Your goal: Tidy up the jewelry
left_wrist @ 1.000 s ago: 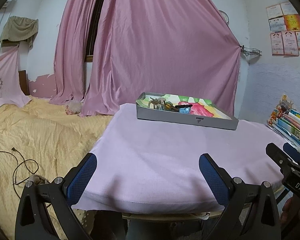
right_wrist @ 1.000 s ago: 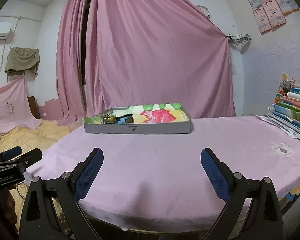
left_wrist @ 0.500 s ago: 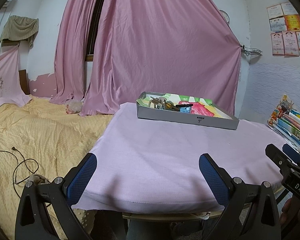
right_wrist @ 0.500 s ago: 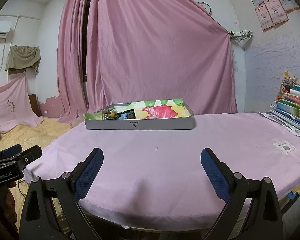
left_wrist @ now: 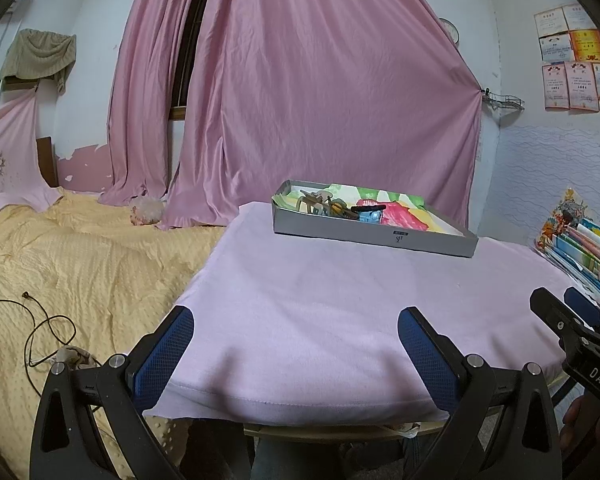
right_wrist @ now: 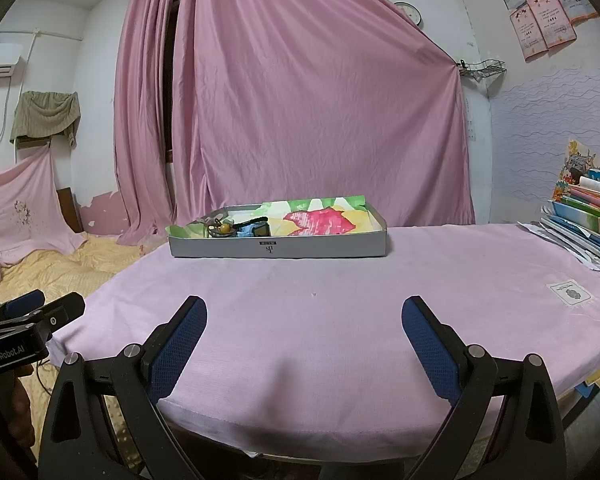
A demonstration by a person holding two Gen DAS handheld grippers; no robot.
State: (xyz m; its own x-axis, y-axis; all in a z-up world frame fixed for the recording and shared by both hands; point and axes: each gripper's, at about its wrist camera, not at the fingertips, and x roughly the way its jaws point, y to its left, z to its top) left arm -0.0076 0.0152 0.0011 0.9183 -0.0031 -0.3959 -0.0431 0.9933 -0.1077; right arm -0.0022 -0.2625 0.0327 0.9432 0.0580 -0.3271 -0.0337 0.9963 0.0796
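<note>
Both grippers wait at the near table edge, spread wide and empty.

Left gripper (left_wrist: 296, 350) jaws apart, nothing held; right gripper (right_wrist: 304, 342) likewise, presumably readied for a reach. Jewelry (right_wrist: 236, 227) sits heaped at the left end of the grey tray (right_wrist: 278, 248), well apart across the pink cloth (right_wrist: 340, 300).
</note>
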